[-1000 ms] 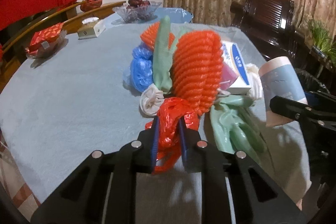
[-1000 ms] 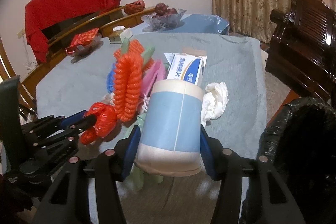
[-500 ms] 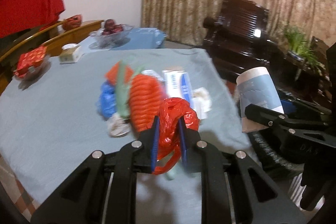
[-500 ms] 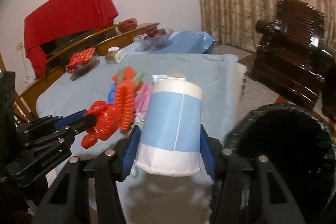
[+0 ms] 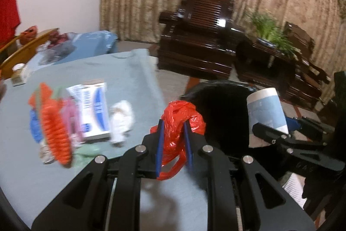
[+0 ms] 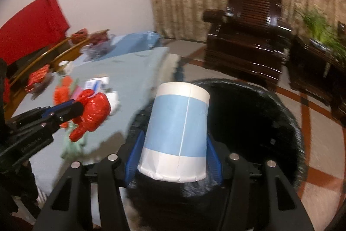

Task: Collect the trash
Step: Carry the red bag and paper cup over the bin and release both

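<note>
Curtained room, dark wooden armchair [image 6: 246, 36] behind black-lined bin [image 6: 270, 114]. Table [image 5: 129, 70] left of bin, leftover trash pile [image 5: 71, 114] on it awaiting later trips. Right tool [image 6: 173, 157] clamps inverted paper cup [image 6: 175, 133] over bin mouth, likely for drop. Left tool [image 5: 173, 144] pinches red plastic bag [image 5: 179, 120] at table edge beside bin, apparently next.

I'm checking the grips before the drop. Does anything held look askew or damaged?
The paper cup in the right gripper is upside down, wide mouth toward the camera, over the black-lined bin. The red plastic bag in the left gripper is crumpled, a handle loop dangling. No tears or spills visible.
</note>
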Motion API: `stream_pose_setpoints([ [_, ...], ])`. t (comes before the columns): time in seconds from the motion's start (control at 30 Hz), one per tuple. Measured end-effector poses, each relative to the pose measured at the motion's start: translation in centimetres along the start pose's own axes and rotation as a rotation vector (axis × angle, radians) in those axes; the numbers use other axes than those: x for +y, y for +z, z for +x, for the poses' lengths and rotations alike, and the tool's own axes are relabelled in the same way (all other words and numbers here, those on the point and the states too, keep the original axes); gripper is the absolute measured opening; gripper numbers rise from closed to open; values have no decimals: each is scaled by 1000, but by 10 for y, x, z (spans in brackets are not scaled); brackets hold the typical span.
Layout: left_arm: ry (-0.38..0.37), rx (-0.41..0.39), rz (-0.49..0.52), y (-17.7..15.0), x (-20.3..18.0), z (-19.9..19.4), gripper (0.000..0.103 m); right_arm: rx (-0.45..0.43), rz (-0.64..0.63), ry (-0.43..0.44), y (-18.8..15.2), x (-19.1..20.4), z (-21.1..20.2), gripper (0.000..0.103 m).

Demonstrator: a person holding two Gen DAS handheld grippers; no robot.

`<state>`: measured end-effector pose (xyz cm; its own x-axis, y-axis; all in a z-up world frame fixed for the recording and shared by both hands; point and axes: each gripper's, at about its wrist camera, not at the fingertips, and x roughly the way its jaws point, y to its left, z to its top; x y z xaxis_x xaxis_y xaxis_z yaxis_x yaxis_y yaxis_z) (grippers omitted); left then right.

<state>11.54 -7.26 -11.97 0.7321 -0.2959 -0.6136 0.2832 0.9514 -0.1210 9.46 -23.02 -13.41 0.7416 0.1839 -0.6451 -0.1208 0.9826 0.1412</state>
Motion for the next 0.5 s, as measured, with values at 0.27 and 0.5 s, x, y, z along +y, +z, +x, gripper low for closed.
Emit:
stream_pose_setpoints([
  [0.27, -81, 28, 52, 9, -50, 40, 17, 15, 44, -94, -12, -38, 1, 57],
  [0.5, -124, 37, 68, 10, -67, 58, 37, 2, 62, -156, -16, -53, -6, 72],
])
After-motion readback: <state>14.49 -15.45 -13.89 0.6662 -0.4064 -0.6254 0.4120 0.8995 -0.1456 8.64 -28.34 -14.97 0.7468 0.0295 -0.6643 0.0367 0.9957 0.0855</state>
